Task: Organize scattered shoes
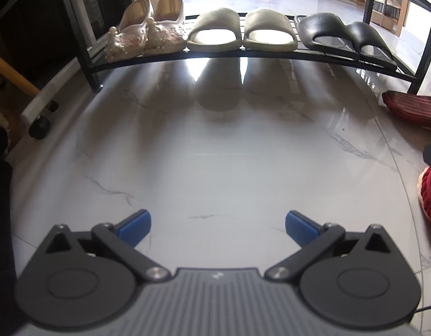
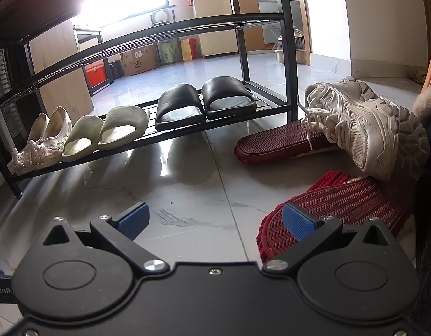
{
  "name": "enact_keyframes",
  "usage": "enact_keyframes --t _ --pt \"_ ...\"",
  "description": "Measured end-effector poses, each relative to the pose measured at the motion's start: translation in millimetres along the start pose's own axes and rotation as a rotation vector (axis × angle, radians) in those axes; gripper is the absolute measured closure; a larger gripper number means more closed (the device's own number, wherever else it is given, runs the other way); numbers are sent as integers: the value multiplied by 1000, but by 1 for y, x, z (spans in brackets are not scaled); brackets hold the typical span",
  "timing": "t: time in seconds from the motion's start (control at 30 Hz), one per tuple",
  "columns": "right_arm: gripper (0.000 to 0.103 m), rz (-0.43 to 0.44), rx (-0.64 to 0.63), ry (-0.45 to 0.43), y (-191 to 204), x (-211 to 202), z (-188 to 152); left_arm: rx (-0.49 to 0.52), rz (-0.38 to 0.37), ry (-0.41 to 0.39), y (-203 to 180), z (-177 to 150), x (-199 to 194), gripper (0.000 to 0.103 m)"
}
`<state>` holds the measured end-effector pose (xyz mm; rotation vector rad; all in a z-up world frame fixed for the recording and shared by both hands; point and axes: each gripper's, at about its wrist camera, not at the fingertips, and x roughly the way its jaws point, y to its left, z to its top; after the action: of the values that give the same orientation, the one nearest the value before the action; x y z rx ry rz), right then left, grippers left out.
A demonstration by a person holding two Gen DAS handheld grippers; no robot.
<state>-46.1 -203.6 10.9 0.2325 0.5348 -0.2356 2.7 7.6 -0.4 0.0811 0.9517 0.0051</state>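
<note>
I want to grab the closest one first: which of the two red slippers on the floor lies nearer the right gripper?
The near red slipper, sole up, right by the right gripper. The far red slipper lies by the rack leg under the white sneaker.

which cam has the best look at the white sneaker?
Right wrist view: the white sneaker shows almost whole, tipped on its side across the two red slippers, laces and sole visible. The left wrist view catches only a lace end at its right edge.

Three pairs racked, three shoes loose on the floor
Beaded flats (image 1: 148, 28), cream slides (image 1: 240, 30) and black slides (image 2: 205, 102) line the bottom shelf; a white sneaker (image 2: 364, 123) leans across two sole-up red slippers (image 2: 277, 141)
</note>
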Motion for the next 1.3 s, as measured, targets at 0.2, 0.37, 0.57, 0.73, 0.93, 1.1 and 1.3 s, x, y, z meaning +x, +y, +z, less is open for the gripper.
enact_keyframes --t 0.2,0.37,0.57,0.73,0.93,1.1,1.3 --pt "0 2 -1 -1 4 -5 -6 3 -5 -2 0 -1 -1 0" --pt "0 -1 9 6 -3 5 7 0 -4 -1 -1 0 0 0" --pt "0 5 9 8 -5 6 9 0 -4 -2 -1 0 0 0" --pt "0 7 10 5 -5 6 10 2 -6 -3 -1 -1 -1 0" --pt "0 10 11 0 -6 6 11 4 -3 -6 -1 -1 -1 0" --pt "0 12 12 -3 -6 5 11 10 -4 -6 -3 -2 -1 0" --pt "0 5 21 -11 -6 4 11 27 -7 -11 -7 -1 -1 0"
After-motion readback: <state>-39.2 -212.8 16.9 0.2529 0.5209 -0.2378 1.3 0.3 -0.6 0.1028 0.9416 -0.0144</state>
